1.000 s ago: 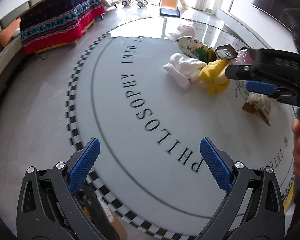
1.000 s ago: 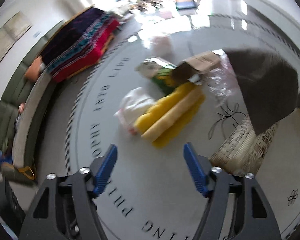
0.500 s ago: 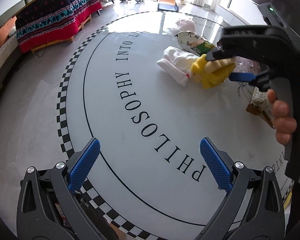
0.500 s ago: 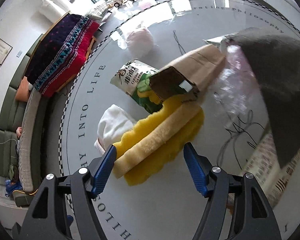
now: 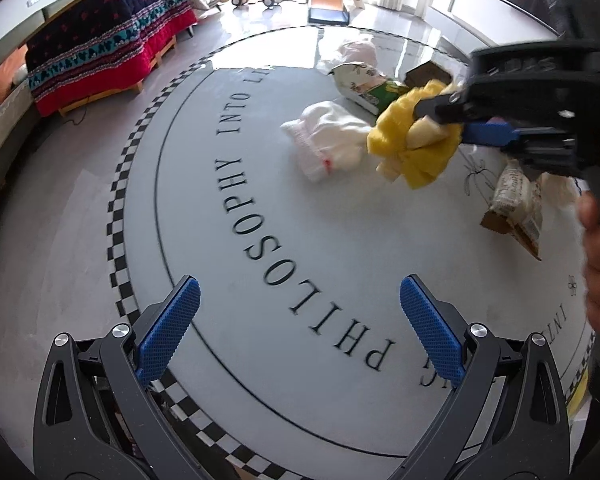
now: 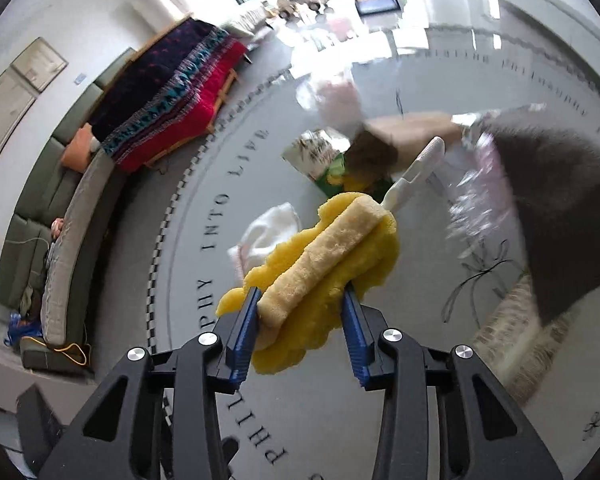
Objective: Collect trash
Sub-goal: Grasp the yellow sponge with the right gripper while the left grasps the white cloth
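Right tongs (image 6: 300, 312) grip one yellow sponge (image 6: 332, 256); left tongs (image 5: 296, 320) gape, empty.

1. My left hand-held gripper (image 5: 300, 320) hangs over the lettered round floor (image 5: 228, 208), blue pads wide apart and holding nothing.
2. My right hand-held gripper (image 5: 452, 120) clamps a yellow sponge (image 5: 416, 148), lifted off the floor.
3. Just beside it lies a white cloth (image 5: 328, 140); a green-printed bag (image 5: 364, 84) lies behind.
4. A paper packet (image 5: 516, 208) lies at the right.
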The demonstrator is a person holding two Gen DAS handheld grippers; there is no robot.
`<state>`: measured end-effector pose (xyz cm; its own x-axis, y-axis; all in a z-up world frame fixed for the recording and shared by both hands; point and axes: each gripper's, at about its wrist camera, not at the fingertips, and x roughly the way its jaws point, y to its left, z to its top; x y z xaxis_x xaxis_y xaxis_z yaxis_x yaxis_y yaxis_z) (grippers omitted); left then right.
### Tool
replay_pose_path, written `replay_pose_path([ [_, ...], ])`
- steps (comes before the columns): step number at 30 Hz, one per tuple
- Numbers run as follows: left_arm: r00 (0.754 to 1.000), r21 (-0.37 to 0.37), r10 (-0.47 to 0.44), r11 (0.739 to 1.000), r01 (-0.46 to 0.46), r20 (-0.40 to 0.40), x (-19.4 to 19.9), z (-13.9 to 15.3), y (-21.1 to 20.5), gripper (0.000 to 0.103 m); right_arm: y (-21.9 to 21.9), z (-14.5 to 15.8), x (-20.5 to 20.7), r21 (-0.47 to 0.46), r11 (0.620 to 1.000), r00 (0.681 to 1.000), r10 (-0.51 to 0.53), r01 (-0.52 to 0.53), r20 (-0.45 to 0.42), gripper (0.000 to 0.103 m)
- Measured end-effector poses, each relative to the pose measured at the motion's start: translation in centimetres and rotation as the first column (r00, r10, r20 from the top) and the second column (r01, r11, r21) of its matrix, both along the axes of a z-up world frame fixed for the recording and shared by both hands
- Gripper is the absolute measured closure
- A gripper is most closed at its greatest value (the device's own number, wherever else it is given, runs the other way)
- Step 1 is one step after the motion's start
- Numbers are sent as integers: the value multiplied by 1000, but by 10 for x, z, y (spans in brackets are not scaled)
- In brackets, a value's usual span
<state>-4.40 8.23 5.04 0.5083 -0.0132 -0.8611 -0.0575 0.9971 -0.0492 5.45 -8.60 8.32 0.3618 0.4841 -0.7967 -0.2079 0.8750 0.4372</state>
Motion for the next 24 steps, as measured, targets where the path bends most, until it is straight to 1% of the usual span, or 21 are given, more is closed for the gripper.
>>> replay_pose_path([
  [4,1000,13,-12,1000,12,0,12,3,-5,6,-14,29,-5,-17,1000,997,-18,19,70,61],
  [6,1000,19,-10,1000,10,-1,20,4,-8,6,-24,38,-2,-25,999,995,-36,39,92,60],
  [8,1000,9,-9,1000,9,-7,28,3,-11,6,-29,40,5,-23,999,994,-45,48,97,60],
  [11,1000,15,-17,1000,18,-14,40,1,-16,6,-35,43,18,-22,998,993,-52,55,106,60],
  [16,999,30,-36,999,36,-11,78,-1,-24,6,-42,43,39,-19,998,990,-60,63,130,59],
  [21,999,26,-33,999,34,-22,124,-18,-23,6,-46,36,50,-27,998,986,-57,62,157,59],
  [24,999,47,-6,999,8,-39,143,-30,-19,6,-45,30,54,-28,998,988,-45,49,150,59],
])
